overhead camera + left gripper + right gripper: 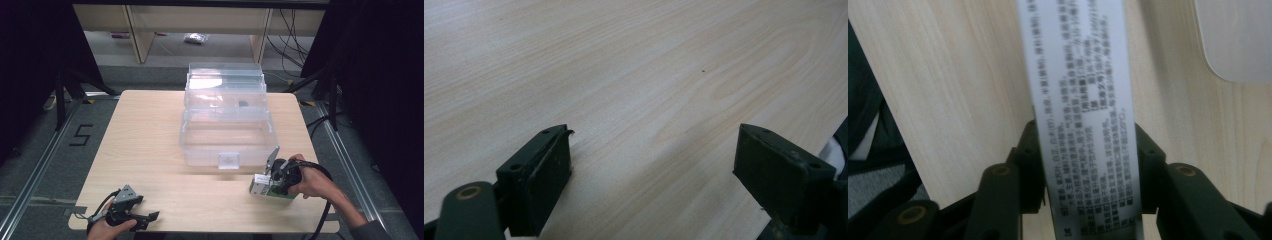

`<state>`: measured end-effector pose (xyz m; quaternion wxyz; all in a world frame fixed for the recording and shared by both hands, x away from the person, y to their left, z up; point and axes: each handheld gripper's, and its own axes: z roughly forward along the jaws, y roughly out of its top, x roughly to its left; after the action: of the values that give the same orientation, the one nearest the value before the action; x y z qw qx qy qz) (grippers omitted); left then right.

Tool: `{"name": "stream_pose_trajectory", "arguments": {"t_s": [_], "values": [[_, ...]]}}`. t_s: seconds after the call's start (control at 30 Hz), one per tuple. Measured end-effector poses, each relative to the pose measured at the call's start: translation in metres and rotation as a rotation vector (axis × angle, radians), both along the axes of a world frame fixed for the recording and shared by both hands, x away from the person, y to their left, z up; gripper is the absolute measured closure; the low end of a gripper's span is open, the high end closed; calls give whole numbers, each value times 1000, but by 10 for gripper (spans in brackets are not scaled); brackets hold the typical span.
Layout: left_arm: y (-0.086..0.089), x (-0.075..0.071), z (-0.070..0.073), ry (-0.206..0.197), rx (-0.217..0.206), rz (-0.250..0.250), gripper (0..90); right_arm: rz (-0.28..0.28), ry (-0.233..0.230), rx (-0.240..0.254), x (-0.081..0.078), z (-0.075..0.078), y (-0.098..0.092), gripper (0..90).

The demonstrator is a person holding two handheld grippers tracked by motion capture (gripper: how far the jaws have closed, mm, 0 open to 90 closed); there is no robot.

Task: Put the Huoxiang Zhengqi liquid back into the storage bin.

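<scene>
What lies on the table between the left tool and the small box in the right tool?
Nothing: high view shows bare wood between the left tool and the small box.

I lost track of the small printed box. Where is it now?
In the high view the small box sits at the table's near right, clamped in the right gripper, just in front of the clear bin.

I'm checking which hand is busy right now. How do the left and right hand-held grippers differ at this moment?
The left hand-held gripper has its jaws wide apart with only bare table between them; the right hand-held gripper is clamped on a small printed box. The left one sits at the table's near left edge, far from the clear plastic bin; the right one works close to the bin's front right corner. Both are held in a hand above the same table.
</scene>
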<state>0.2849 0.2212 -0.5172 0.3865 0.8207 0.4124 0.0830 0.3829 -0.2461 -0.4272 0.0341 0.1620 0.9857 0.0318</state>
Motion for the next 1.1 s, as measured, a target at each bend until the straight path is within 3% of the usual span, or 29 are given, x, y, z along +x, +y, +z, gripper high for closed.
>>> {"name": "stream_pose_trajectory", "arguments": {"t_s": [0.03,0.1,0.2,0.23,0.33,0.37,0.53,0.6,0.67,0.7,0.8,0.83,0.93,0.97,1.07,1.1], "values": [[-1,0,-1,-2,-16,14,148,8,1,-19,0,1,2,640],[0,0,0,-3,-3,1,148,10,-20,-27,-1,2,4,642],[-2,-1,-1,-1,-23,20,148,25,-7,-17,-2,4,5,642],[-1,0,0,-1,-6,9,148,23,-20,-11,-3,5,5,642],[-2,0,-1,-2,-21,21,148,55,-32,9,-1,12,5,642],[-2,-1,-1,-2,-22,21,148,14,-21,13,-4,15,6,642],[-2,-1,-1,-3,-23,21,148,24,-24,26,-5,27,10,641],[-2,0,-1,-3,-19,16,148,67,-29,38,-3,31,12,642],[-2,0,-1,-3,-21,21,148,33,-19,35,-5,36,15,642],[-2,-1,-1,-3,-23,22,148,73,-31,40,-4,37,16,642],[-1,0,-1,-1,-9,10,148,56,-26,37,-5,43,21,642],[-1,0,-1,-1,-12,12,148,92,-31,43,-3,44,23,641],[-2,0,-1,-3,-21,19,148,70,-24,46,-5,49,27,641],[-2,0,-1,-3,-22,21,148,98,-32,48,-4,50,29,641],[-1,0,-1,-5,-12,12,148,90,-23,45,-2,54,34,642],[-1,-1,-1,-5,-19,24,148,115,-28,48,-1,56,36,642]]}}
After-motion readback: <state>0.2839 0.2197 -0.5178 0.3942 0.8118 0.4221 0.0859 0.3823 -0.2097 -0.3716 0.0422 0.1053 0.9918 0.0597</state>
